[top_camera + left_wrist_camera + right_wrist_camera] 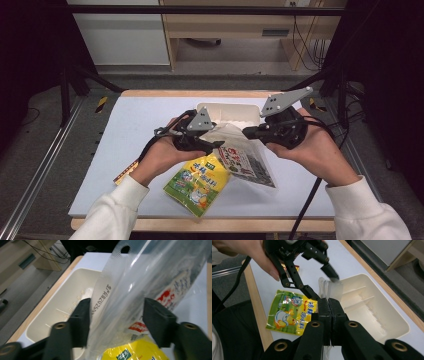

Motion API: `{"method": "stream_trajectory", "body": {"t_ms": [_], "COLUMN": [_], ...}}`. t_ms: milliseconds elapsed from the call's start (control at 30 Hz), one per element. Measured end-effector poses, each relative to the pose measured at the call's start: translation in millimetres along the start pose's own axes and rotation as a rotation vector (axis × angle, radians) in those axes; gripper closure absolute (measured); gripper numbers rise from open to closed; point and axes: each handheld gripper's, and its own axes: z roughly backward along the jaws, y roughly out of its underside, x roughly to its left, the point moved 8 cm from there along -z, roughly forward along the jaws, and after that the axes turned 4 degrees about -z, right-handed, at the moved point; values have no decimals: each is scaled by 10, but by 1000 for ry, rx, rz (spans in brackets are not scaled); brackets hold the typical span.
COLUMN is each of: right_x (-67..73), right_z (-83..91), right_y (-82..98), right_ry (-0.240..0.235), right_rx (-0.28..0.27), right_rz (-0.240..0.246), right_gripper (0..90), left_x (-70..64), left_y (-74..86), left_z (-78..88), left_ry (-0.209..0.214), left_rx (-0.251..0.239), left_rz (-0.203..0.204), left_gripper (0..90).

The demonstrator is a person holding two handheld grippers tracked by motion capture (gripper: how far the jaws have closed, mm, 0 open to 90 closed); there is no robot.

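Desk: white top, wooden edge, under both hands. No hazard of its own.

Cream bin: just beyond the hand-held grippers, open and low-walled. Risk: the bag, once let go, falls short of it or drapes over the rim.

Clear snack bag: lifted off the desk between the two hand-held grippers, tilted, its sealed top strip toward the bin. Risk: the slick film slides out of a one-sided hold and swings.

Yellow packet: flat on the desk, below the left hand-held gripper, partly under the bag. Risk: gets dragged along.

Right hand-held gripper: jaws pressed together on the bag's edge; sole firm hold.

Left hand-held gripper: jaws spread, the strip standing between them and lying against one pad, not pinched. Risk: closing off-centre creases the seal or misses it.
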Motion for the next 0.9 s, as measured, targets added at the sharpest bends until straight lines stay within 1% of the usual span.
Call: {"method": "stream_trajectory", "body": {"t_ms": [67,133,167,200,267,367,433,500,533,567,600,633,667,733,800,833,867,900], "right_x": [2,9,9,9,21,47,46,56,50,50,49,48,41,26,-5,-30,-63,-100], "right_z": [8,11,5,-15,-55,-122,-191,-266,-295,-295,-304,-298,-288,-246,-197,-159,-123,-82], "right_y": [17,30,39,52,73,85,107,140,155,155,152,152,159,189,224,250,275,303], "right_ry": [9,20,29,50,82,94,107,98,107,107,83,76,70,46,35,31,27,29], "right_rx": [5,13,23,40,75,116,147,177,190,190,179,174,170,157,142,133,116,101], "right_rz": [12,28,39,55,92,120,135,135,134,134,114,104,95,78,61,45,30,8], "right_gripper": [889,843,811,776,742,718,732,807,829,829,861,865,870,875,876,877,879,881], "left_x": [-24,-28,-28,-32,-38,-54,-68,-86,-84,-84,-83,-79,-71,-61,-42,-42,-27,-25], "left_y": [20,19,19,10,12,8,5,2,7,7,9,4,-6,-55,-112,-112,-161,-179], "left_z": [-14,-10,-10,7,17,35,42,49,52,52,65,71,78,122,194,194,271,313], "left_ry": [7,11,11,22,27,33,37,37,30,30,29,21,8,-6,-24,-24,-46,-51], "left_rx": [13,2,2,-7,-3,-9,-8,-7,-4,-4,-17,-31,-49,-106,-156,-156,-186,-196], "left_rz": [-12,-4,-4,12,10,8,3,-3,-8,-8,-7,-2,5,32,65,65,105,117], "left_gripper": [563,620,638,651,662,676,681,681,682,679,664,638,576,468,367,316,273,253]}}
